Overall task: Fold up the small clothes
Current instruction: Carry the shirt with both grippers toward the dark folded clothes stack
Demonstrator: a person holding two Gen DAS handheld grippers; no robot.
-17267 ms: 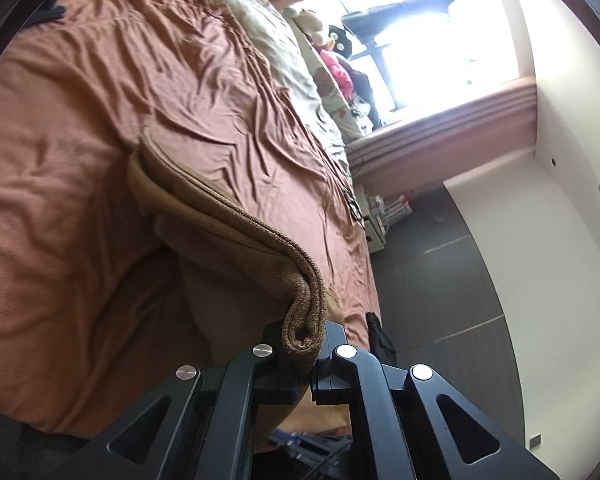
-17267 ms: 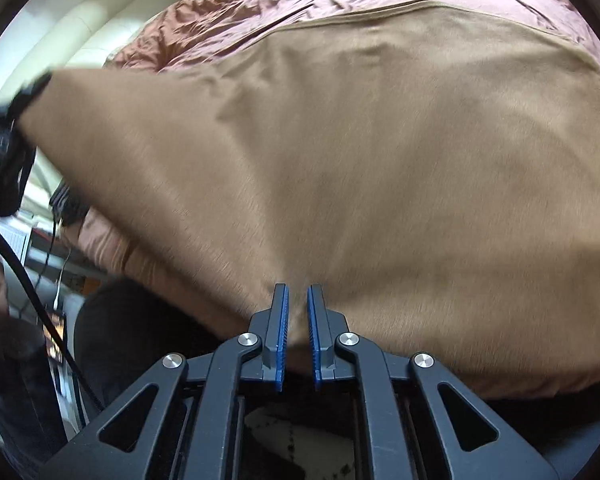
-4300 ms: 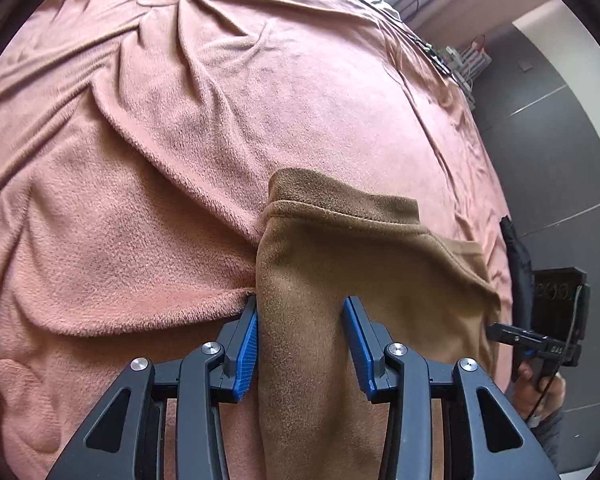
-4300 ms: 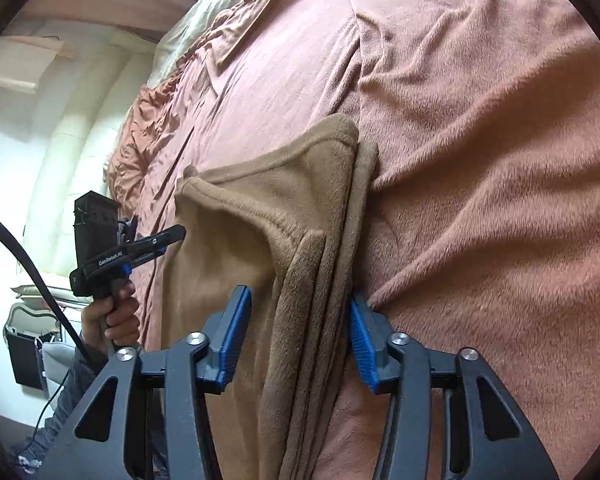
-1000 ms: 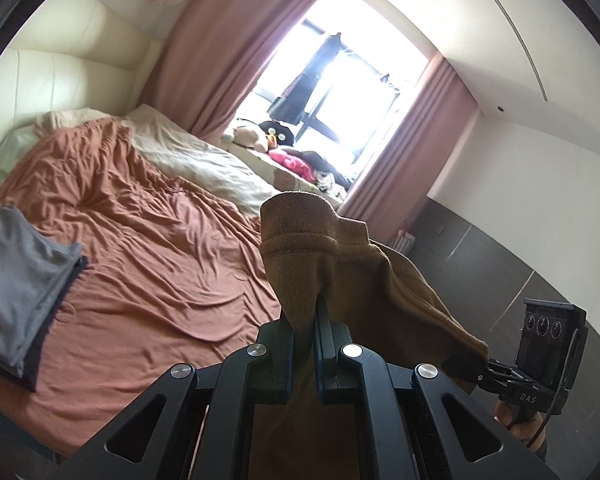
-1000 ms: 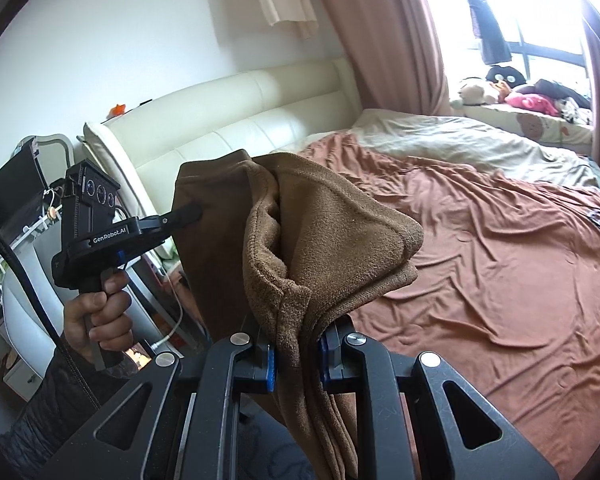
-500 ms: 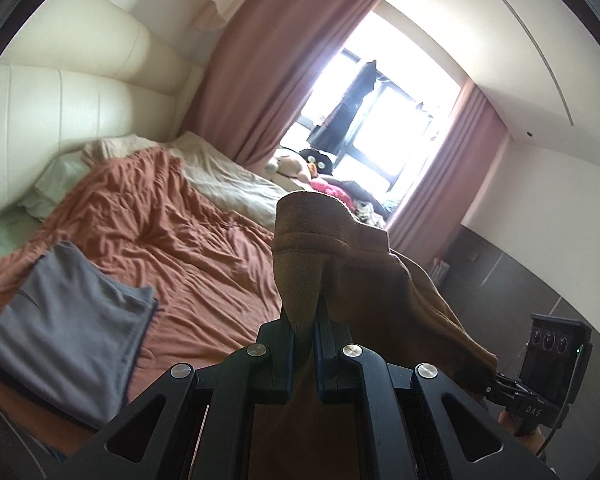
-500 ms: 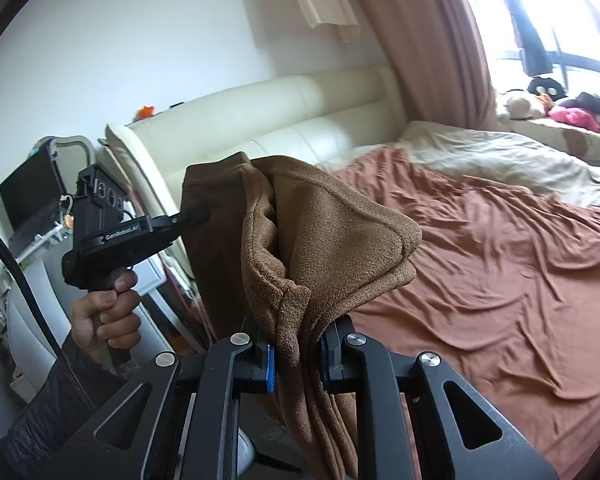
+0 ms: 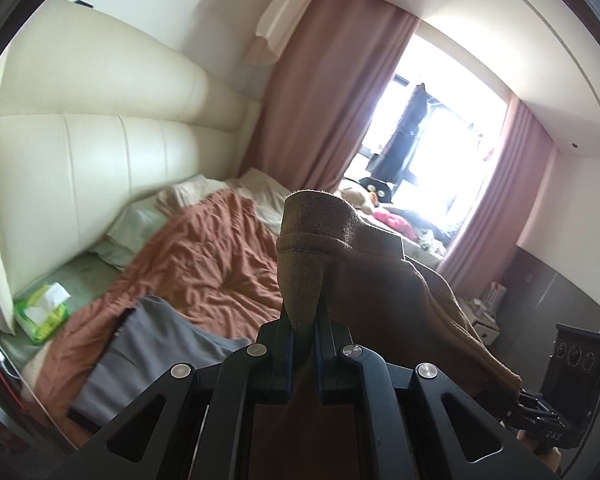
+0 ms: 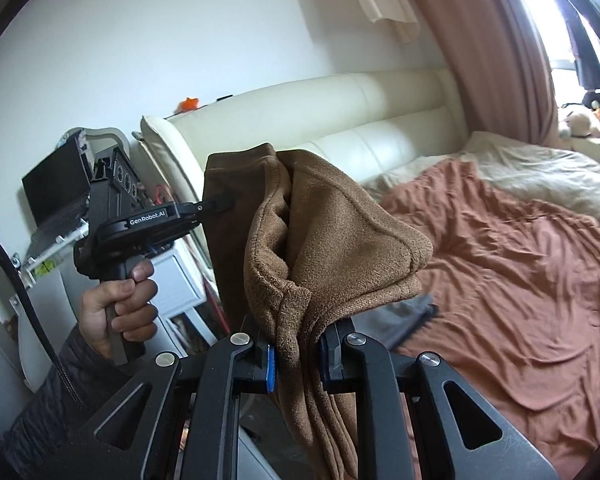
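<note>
A folded brown fleece garment [image 9: 360,272] hangs in the air between both grippers, above the bed. My left gripper [image 9: 304,320] is shut on one folded end of it. The other end runs to my right gripper [image 9: 514,398] at the lower right. In the right wrist view my right gripper [image 10: 296,344] is shut on several layers of the brown garment [image 10: 332,240], which bulges over its fingers. My left gripper [image 10: 222,205], held by a hand [image 10: 116,304], pinches the far corner. A folded grey garment [image 9: 160,344] lies on the bed below.
The bed has a rumpled rust blanket [image 9: 212,264], pale pillows and a cream padded headboard [image 9: 100,160]. A green tissue pack [image 9: 42,312] lies by the headboard. Pink curtains [image 9: 320,100] frame a bright window with plush toys. A bedside unit holds a laptop [image 10: 56,196].
Both grippers have swung with the brown garment toward the headboard end of the bed. The grey garment and tissue pack have come closer in the left view. Both grips are unchanged.
</note>
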